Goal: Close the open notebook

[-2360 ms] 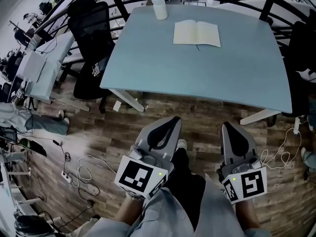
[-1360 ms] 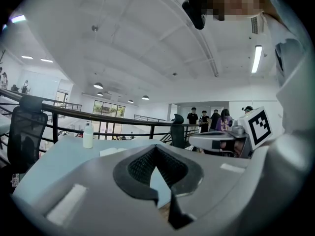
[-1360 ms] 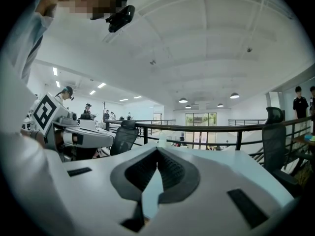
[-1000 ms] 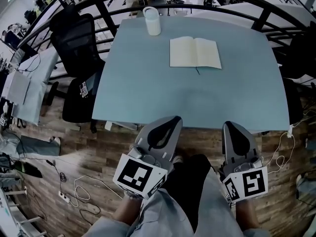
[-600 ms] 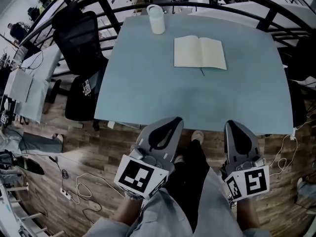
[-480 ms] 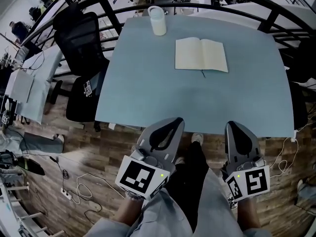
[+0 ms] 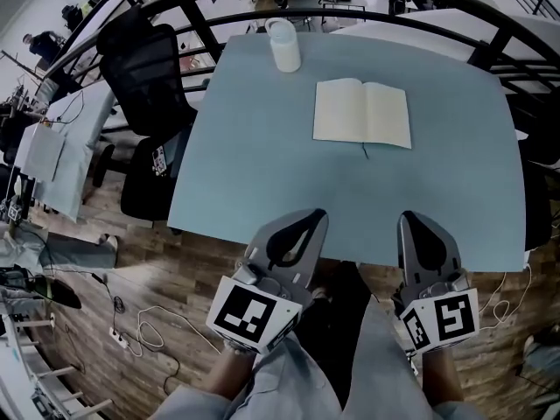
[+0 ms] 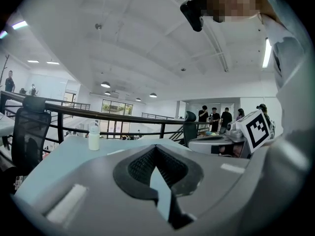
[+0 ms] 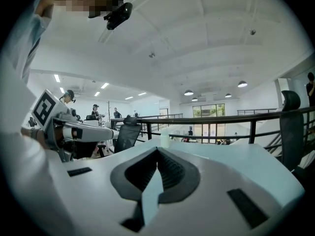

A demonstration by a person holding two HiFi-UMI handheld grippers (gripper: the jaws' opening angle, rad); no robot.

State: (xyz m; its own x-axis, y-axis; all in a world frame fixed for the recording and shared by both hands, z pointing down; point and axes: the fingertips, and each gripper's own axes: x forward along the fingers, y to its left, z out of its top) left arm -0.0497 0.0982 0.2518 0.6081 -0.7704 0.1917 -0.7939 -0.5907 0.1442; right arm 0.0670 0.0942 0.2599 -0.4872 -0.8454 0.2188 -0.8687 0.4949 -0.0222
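One table (image 7: 262, 147), three views
Head camera looks steeply down; gripper cameras skim level across it; all share the white bottle (image 7: 283, 45).

Bright, even indoor light falls from overhead in the head view. The pale table (image 7: 262, 147) takes it flat and matte, and shadows along its near edge stay soft. The wide lens bows the table's edges and the railing (image 7: 201, 16) into curves. Both gripper views sit in a round frame with black corners. Ceiling lamps (image 8: 105, 84) and a strip light (image 8: 267, 53) burn white and the far windows (image 9: 209, 111) wash out. The left gripper (image 8: 156, 147) and right gripper (image 9: 157, 150) loom close and slightly soft.
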